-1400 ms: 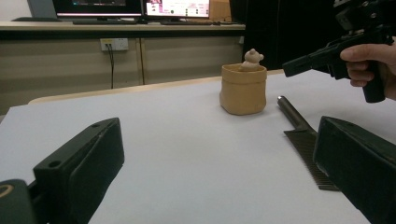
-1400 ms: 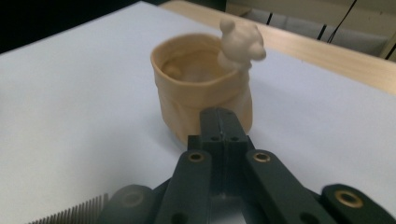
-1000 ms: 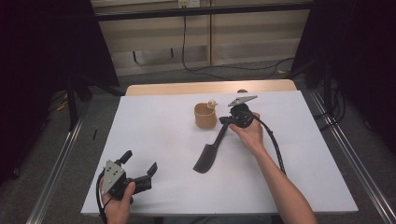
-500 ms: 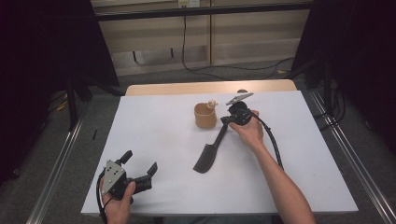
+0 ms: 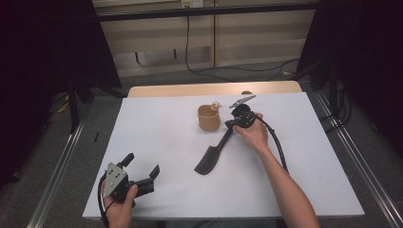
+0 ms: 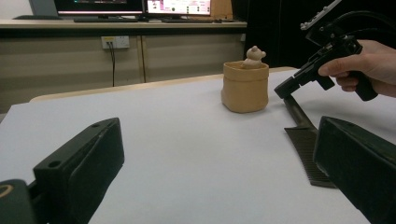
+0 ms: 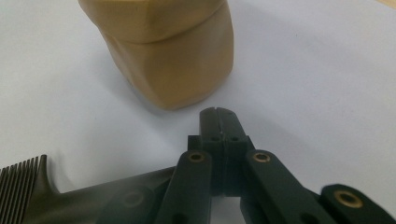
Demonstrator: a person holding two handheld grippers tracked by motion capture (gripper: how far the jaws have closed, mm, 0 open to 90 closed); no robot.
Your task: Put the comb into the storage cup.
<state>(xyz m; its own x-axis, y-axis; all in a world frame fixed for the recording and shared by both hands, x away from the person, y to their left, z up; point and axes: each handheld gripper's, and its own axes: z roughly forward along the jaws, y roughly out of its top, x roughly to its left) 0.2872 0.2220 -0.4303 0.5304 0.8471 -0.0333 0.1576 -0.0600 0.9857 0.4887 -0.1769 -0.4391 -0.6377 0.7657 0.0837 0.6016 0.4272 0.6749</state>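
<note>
White table (image 5: pixel 157 137), seen from the high view. The black comb (image 5: pixel 212 155) lies flat near the middle of the sheet, toothed head toward the near-left, handle running up to the far-right. The right gripper (image 5: pixel 231 125) sits at the handle's far end — in the right gripper view its jaws are pressed together, tips meeting with no gap, and the comb's handle (image 7: pixel 107 196) passes just beside and under them; whether the handle is actually pinched between them cannot be told from these angles. The right hand (image 5: pixel 252 134) is wrapped around the gripper's grip, cable trailing back along the forearm. Just left of and beyond that gripper stands a tan cup (image 5: pixel 209 118) with a small bear figure on its rim, upright, close to the jaw tips but apart from them. The left gripper (image 5: pixel 142 172) rests at the near-left corner of the table, well apart from comb and cup — jaws spread wide, nothing between them, which the left gripper view confirms, looking across bare table toward the cup (image 6: pixel 245 87) and the comb's teeth (image 6: pixel 308 149).
</note>
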